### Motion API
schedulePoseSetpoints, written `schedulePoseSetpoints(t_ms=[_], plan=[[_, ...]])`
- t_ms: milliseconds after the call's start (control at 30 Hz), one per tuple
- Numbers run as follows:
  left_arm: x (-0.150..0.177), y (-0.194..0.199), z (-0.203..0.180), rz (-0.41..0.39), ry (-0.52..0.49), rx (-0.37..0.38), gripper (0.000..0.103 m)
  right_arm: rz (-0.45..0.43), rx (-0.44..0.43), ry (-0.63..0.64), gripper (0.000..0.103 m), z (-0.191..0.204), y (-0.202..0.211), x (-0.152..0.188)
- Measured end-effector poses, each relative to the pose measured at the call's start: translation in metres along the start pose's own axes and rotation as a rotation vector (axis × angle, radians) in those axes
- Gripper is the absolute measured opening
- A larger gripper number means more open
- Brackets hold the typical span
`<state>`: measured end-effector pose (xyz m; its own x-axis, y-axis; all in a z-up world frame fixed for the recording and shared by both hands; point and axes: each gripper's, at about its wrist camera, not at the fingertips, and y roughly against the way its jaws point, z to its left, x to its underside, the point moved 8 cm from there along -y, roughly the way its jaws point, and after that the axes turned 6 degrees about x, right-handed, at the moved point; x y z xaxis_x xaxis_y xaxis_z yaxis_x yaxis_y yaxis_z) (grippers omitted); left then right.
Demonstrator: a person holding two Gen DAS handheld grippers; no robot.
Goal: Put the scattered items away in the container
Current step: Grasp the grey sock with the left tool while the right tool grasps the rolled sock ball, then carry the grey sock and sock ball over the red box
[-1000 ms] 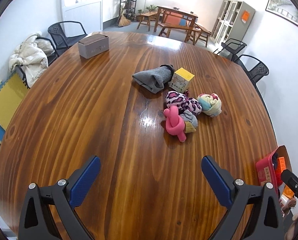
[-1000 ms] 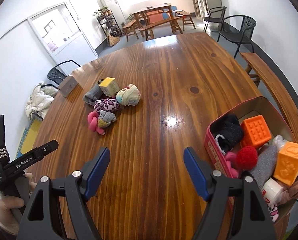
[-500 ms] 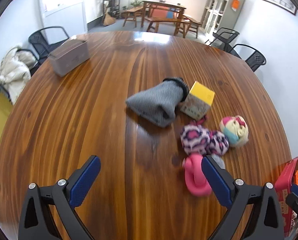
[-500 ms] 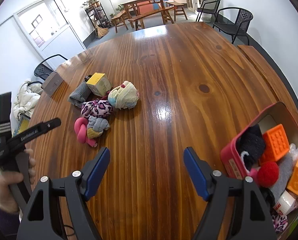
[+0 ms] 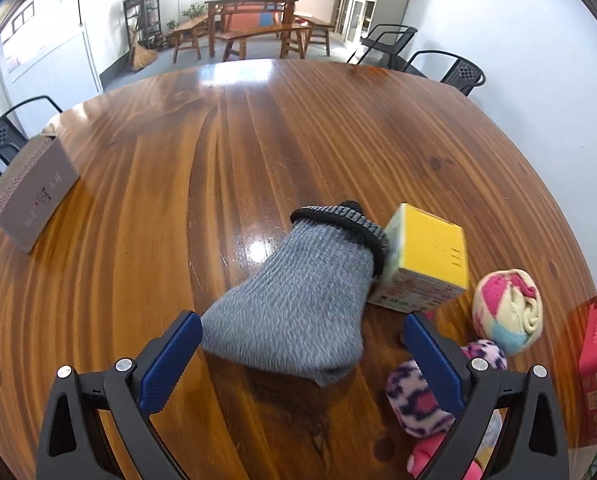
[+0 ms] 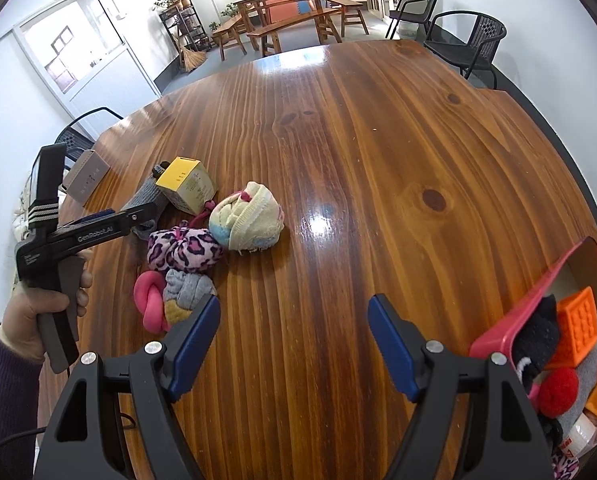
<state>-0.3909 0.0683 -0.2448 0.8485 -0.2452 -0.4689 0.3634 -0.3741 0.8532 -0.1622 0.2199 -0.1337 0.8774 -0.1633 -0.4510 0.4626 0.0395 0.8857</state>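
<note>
Grey sock [image 5: 298,304] flat on tabletop [image 5: 258,140], cuff pointing away toward yellow box [image 5: 426,256]. Left hand-held gripper [image 5: 302,360] spread wide; right hand-held gripper [image 6: 294,344] likewise. Container [image 6: 518,320] cropped.

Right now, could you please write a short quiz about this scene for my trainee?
1. True or false: the left gripper is shut on the grey sock.
2. Which item touches the grey sock's cuff? A) yellow box B) pink knotted toy C) red container
3. Fill in: the right gripper hovers open over the bare ____.

Key: 1 false, it is open around the sock; 2 A; 3 table.
</note>
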Motion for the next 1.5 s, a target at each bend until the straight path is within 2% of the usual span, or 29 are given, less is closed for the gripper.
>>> schedulePoseSetpoints(t_ms=[100, 233, 333, 467, 800, 867, 1000, 1033, 1067, 1100, 1300, 1500], plan=[[-0.004, -0.007, 0.011, 0.002, 0.044, -0.013, 0.101, 0.006, 0.002, 0.005, 0.079, 0.004, -0.006, -0.004], [-0.005, -0.014, 0.022, 0.015, 0.105, 0.009, 0.08, -0.001, 0.002, 0.02, 0.079, 0.011, -0.015, -0.013], [-0.009, -0.012, 0.023, 0.004, 0.096, 0.017, 0.064, -0.024, -0.002, 0.024, 0.079, 0.017, -0.02, -0.027], [-0.007, -0.007, 0.025, -0.025, 0.117, 0.028, 0.057, -0.027, -0.02, 0.008, 0.079, 0.022, -0.033, -0.045], [0.011, 0.031, 0.045, -0.082, 0.172, 0.046, 0.056, 0.016, -0.03, 0.043, 0.078, 0.05, -0.078, -0.066], [0.012, 0.038, 0.044, -0.086, 0.177, 0.049, 0.056, 0.035, -0.018, 0.063, 0.068, 0.054, -0.089, -0.065], [0.018, 0.055, 0.041, -0.096, 0.177, 0.059, 0.056, 0.027, 0.004, 0.091, 0.062, 0.057, -0.094, -0.065], [0.02, 0.059, 0.038, -0.098, 0.176, 0.061, 0.056, 0.023, 0.006, 0.093, 0.054, 0.056, -0.093, -0.065], [0.021, 0.063, 0.033, -0.101, 0.175, 0.063, 0.056, 0.015, 0.012, 0.095, 0.039, 0.054, -0.089, -0.066], [0.02, 0.066, 0.028, -0.104, 0.172, 0.064, 0.056, 0.009, 0.019, 0.099, 0.034, 0.052, -0.086, -0.066], [0.023, 0.085, -0.014, -0.115, 0.137, 0.088, 0.056, -0.012, -0.006, 0.055, 0.033, 0.024, -0.05, -0.057], [0.024, 0.1, -0.069, -0.112, 0.077, 0.113, 0.056, -0.071, -0.033, -0.012, 0.033, -0.018, 0.002, -0.037]])
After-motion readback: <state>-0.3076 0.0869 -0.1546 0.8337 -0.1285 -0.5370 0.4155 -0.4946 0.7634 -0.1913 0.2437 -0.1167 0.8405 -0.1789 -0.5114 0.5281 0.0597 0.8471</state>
